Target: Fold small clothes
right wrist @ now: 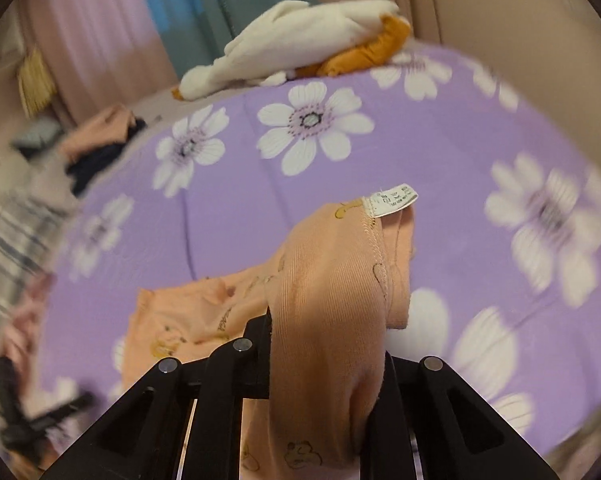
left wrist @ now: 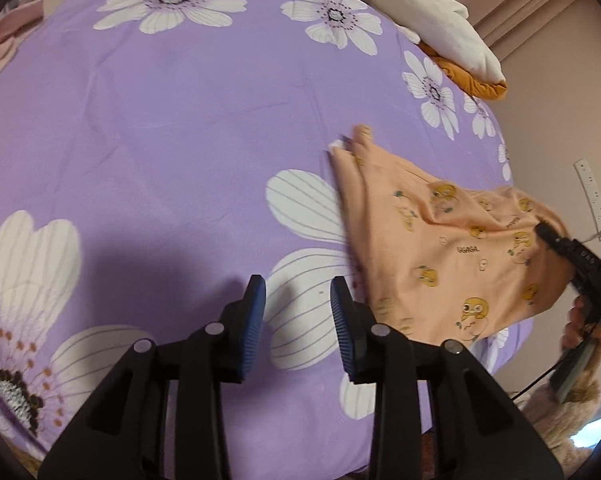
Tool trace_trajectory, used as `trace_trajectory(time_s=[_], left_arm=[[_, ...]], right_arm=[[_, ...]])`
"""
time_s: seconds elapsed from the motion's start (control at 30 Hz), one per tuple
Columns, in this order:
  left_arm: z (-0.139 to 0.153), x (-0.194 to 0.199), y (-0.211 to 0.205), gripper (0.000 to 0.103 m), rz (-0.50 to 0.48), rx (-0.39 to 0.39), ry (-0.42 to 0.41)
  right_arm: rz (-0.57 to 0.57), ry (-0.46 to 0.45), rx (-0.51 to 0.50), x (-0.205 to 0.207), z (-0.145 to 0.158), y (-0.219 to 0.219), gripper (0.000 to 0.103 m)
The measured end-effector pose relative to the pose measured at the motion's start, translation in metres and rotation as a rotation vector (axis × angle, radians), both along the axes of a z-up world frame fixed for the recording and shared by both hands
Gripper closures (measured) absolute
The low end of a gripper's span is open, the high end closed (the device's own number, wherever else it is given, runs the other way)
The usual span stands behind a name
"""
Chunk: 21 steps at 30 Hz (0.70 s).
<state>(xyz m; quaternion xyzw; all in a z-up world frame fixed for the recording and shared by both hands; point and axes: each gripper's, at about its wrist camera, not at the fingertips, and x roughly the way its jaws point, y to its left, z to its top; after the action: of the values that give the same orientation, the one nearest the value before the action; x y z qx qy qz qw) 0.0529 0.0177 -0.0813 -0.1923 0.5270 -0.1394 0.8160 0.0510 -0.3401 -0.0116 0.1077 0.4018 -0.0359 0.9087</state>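
Observation:
A small orange garment [left wrist: 448, 252] printed with yellow cartoon figures lies partly on the purple flowered bedspread [left wrist: 180, 128], its right part lifted. My right gripper [left wrist: 548, 236] is shut on that lifted edge. In the right wrist view the garment [right wrist: 332, 312] drapes over the jaws and hides the fingertips of the right gripper [right wrist: 324, 344]; a white care label [right wrist: 394, 198] sticks up from the seam. My left gripper [left wrist: 298, 300] is open and empty, just above the bedspread to the left of the garment.
A white and orange plush toy [left wrist: 432, 28] lies at the bed's far edge, also in the right wrist view [right wrist: 300, 40]. A heap of other clothes [right wrist: 100, 140] sits at the far left of the bed. The bed's right edge drops off beside a wall.

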Motion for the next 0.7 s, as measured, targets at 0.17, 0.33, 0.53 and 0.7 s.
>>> trace_trajectory(time_s=[0.17, 0.33, 0.53, 0.7], left_arm=[[0.002, -0.005, 0.01, 0.066, 0.032, 0.023, -0.008], [0.007, -0.013, 0.021, 0.056, 0.058, 0.027, -0.028], [0.008, -0.018, 0.029, 0.05, 0.068, 0.033, -0.026], [0.011, -0.013, 0.025, 0.044, 0.053, 0.009, -0.033]], right_arm=[[0.171, 0.01, -0.22, 0.013, 0.007, 0.076, 0.087], [0.418, 0.118, -0.29, 0.028, -0.035, 0.173, 0.087], [0.494, 0.275, -0.233, 0.038, -0.093, 0.207, 0.072], [0.556, 0.221, 0.012, 0.022, -0.062, 0.177, 0.041]])
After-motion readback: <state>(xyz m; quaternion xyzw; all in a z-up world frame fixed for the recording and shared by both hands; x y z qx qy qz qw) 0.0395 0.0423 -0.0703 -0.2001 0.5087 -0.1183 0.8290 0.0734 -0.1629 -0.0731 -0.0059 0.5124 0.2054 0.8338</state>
